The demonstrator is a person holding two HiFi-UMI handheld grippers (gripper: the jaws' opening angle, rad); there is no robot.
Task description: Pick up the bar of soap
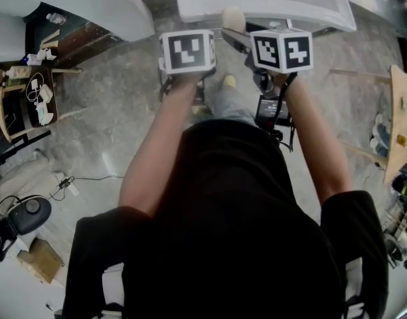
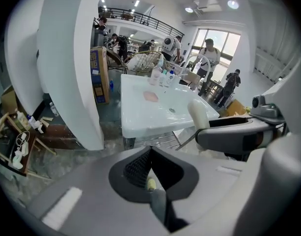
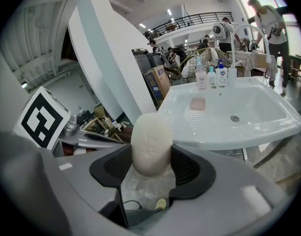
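A pale cream bar of soap [image 3: 151,144] stands on end between the pads of my right gripper [image 3: 151,167], which is shut on it. In the head view the soap [image 1: 233,18] pokes out ahead of the right gripper's marker cube [image 1: 281,50], just short of the white sink [image 1: 269,6]. The left gripper view shows the same soap [image 2: 199,114] held off to its right. My left gripper [image 2: 149,162] has its jaws closed together with nothing between them. It is level with the right one, under its own marker cube [image 1: 187,50].
A flat pink piece [image 3: 197,103] lies on the sink's rim [image 3: 268,132], near several bottles [image 3: 209,76] and a tap. A white pillar [image 2: 67,58] stands to the left. A cluttered shelf [image 1: 30,98] and floor cables [image 1: 64,185] are at the left, wooden furniture [image 1: 399,118] at the right. People stand far behind.
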